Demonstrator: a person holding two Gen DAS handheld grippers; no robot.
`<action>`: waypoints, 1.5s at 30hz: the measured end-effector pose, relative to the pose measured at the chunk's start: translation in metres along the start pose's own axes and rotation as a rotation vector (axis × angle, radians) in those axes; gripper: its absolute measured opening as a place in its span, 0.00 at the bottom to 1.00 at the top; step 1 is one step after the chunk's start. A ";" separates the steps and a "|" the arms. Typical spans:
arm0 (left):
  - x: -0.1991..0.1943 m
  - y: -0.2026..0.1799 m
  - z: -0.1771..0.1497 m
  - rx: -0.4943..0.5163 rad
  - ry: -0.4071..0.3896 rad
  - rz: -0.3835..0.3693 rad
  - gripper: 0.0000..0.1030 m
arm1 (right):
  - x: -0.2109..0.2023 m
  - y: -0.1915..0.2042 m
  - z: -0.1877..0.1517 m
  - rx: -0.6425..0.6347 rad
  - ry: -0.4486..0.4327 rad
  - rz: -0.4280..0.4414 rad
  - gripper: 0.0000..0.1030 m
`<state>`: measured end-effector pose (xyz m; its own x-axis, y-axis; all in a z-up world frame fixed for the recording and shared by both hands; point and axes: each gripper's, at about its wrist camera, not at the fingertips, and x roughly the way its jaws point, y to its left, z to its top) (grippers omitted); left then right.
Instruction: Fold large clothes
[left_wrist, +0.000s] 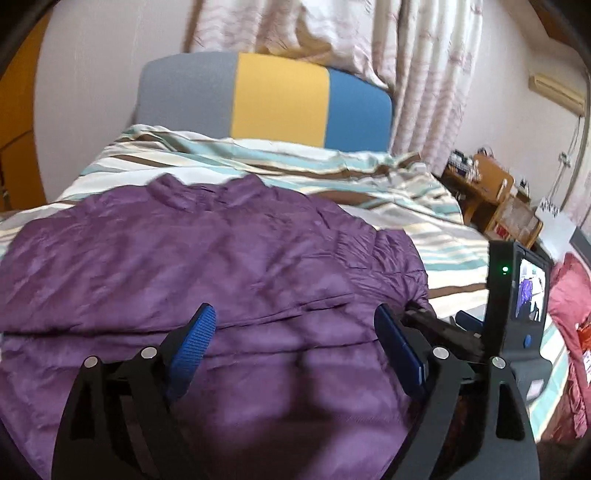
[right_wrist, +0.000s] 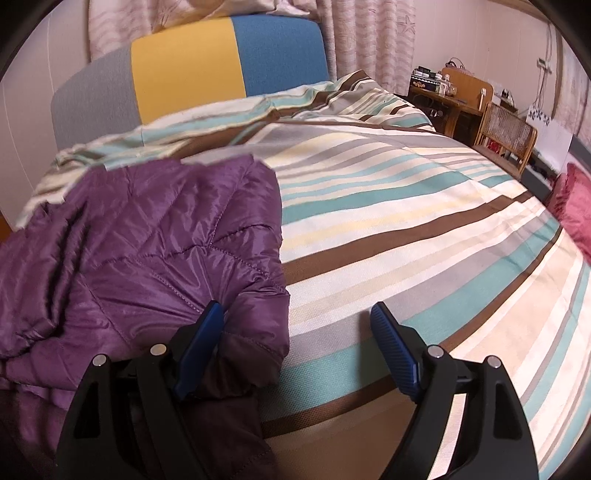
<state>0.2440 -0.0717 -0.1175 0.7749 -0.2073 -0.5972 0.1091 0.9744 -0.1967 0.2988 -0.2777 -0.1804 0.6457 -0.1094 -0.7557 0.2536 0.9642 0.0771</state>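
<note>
My left gripper (left_wrist: 295, 325), its blue-padded jaws spread wide and gripping nothing, hangs over the lower centre of the left wrist view, above a puffy purple quilted jacket (left_wrist: 207, 266) spread across the striped cream, teal and brown bed cover (left_wrist: 369, 177). My right gripper (right_wrist: 297, 321) is likewise released, low in its own view: one blue pad sits at the jacket's near right edge while the other stands over bare cover, so no fabric is pinched. The jacket fills the lower left of that frame, its collar end toward the grey, yellow and blue padded headboard (left_wrist: 273, 96) at upper centre.

The risk, as I judge it, lies in the slick, padded shell: a shallow bite at the hem could slide off mid-lift, or take only the top layer and leave the lining behind. With my right jaws straddling the edge, closing here might also catch the bed cover and drag it along. Lifting one side ahead of the other would skew the fold. A red cushion (right_wrist: 576, 206) lies well apart at the right edge.
</note>
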 end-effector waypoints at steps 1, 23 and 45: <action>-0.008 0.010 0.000 -0.015 -0.009 0.009 0.84 | -0.006 -0.001 0.001 0.003 -0.022 0.019 0.79; 0.004 0.197 0.004 -0.382 0.043 0.419 0.80 | -0.001 0.108 0.001 -0.301 0.083 0.238 0.20; 0.080 0.186 0.039 -0.095 0.206 0.387 0.84 | 0.012 0.154 0.005 -0.383 0.007 0.361 0.54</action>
<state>0.3506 0.0963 -0.1714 0.6058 0.1485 -0.7816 -0.2294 0.9733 0.0072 0.3496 -0.1316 -0.1746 0.6384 0.2467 -0.7291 -0.2668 0.9594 0.0911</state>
